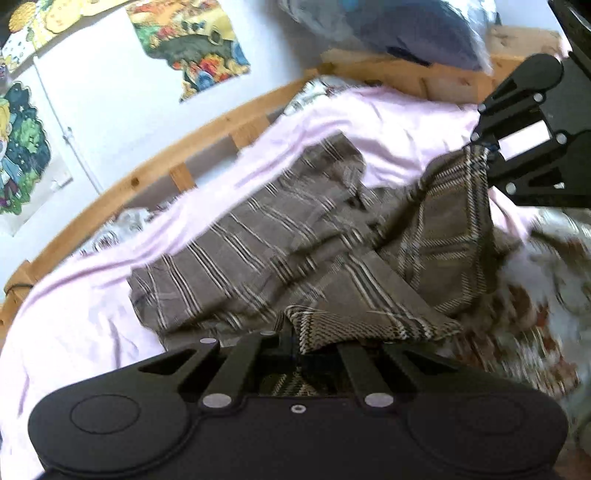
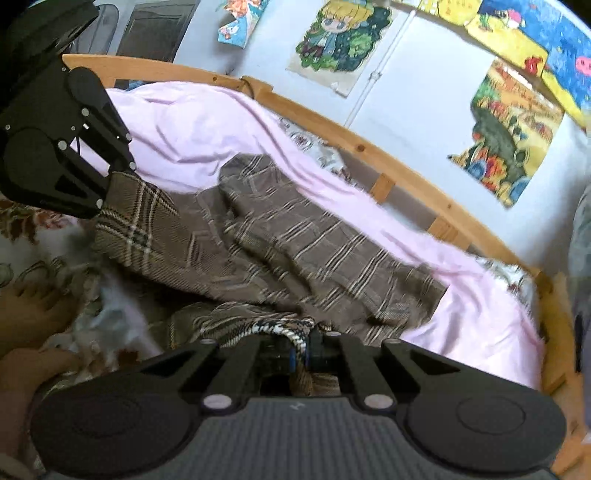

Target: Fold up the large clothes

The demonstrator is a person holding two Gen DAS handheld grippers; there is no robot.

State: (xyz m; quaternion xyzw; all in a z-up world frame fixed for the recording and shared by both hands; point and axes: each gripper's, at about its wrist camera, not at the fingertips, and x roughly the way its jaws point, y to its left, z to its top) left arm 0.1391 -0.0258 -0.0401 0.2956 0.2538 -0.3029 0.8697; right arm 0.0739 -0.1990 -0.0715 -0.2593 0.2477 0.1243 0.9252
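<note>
A large brown plaid garment [image 1: 280, 243] lies rumpled on a pink sheet [image 1: 92, 295] on the bed. My left gripper [image 1: 295, 345] is shut on one edge of the garment, with cloth bunched between its fingers. My right gripper [image 2: 301, 343] is shut on another edge of the same garment [image 2: 303, 243]. The right gripper also shows in the left wrist view [image 1: 480, 146], holding a raised fold at the upper right. The left gripper shows in the right wrist view [image 2: 114, 173] at the upper left, holding its corner up.
A curved wooden bed rail [image 1: 155, 173] runs behind the sheet, with a white wall and colourful posters [image 2: 509, 129] beyond. A floral bedspread [image 1: 535, 317] lies at the near side. A blue pillow [image 1: 413, 29] sits at the bed's head. Bare feet [image 2: 33, 306] rest at the left.
</note>
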